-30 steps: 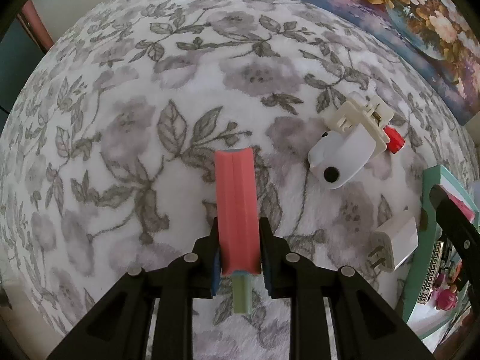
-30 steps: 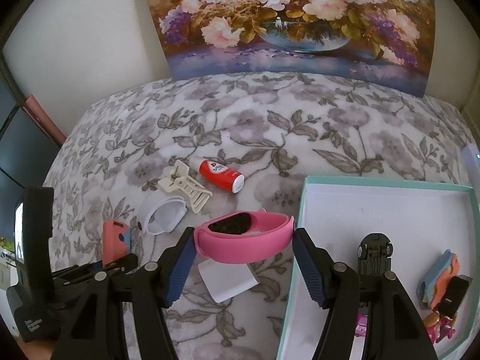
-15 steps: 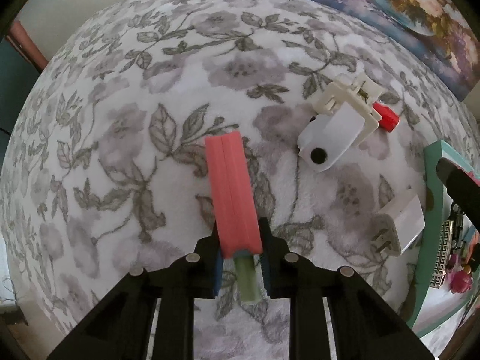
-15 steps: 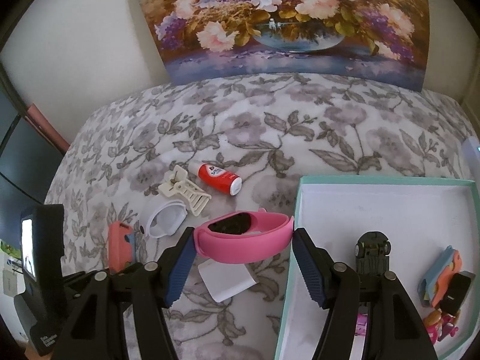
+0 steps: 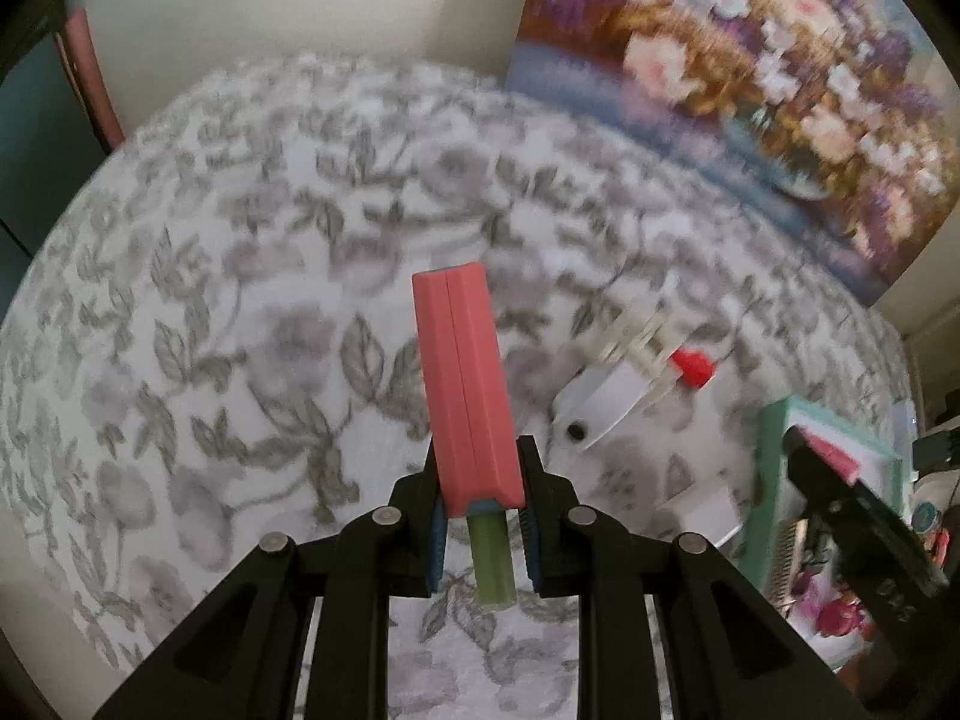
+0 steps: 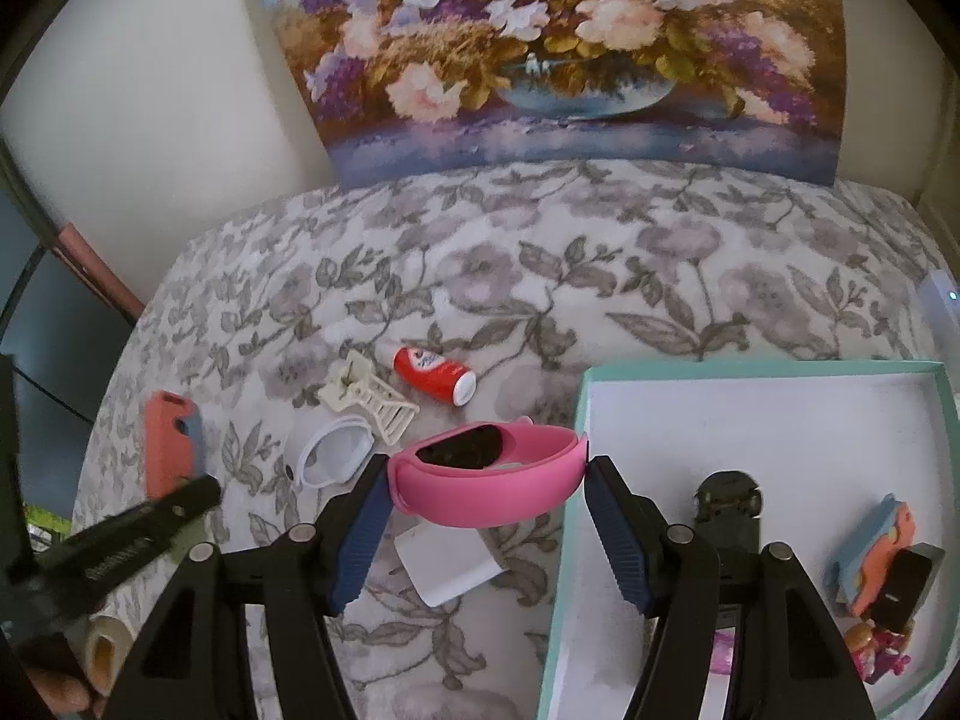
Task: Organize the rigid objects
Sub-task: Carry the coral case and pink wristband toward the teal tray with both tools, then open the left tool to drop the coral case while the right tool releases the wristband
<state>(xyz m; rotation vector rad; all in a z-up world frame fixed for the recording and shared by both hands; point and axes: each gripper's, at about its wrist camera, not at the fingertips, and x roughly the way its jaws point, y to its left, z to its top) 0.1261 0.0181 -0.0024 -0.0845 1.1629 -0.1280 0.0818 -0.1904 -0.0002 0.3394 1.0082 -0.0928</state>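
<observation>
a floral grey-and-white cloth (image 6: 600, 276) covers the tabletop, which stands against a pale wall (image 6: 150, 120); a flower painting (image 6: 558, 48) leans on that wall at the cloth's far edge. the left-wrist view is blurred.

the left gripper (image 5: 480, 516) has its jaws clamped on a coral-pink block (image 5: 465, 384) with a green stub (image 5: 489, 558) at its lower end, the block raised off the cloth. the right gripper (image 6: 486, 480) has its jaws pressed on the ends of a pink wristband (image 6: 489, 480), held above the cloth just left of the teal-rimmed box (image 6: 951, 420).

in the box lie a small dark toy car (image 6: 726, 510) and a cluster of small toys (image 6: 882, 576) at the right. loose on the cloth: a red-and-white tube (image 6: 435, 373), a cream hair claw (image 6: 369, 399), a white ring-shaped piece (image 6: 327, 456) touching the claw, and a white charger block (image 6: 447, 561) under the wristband.
</observation>
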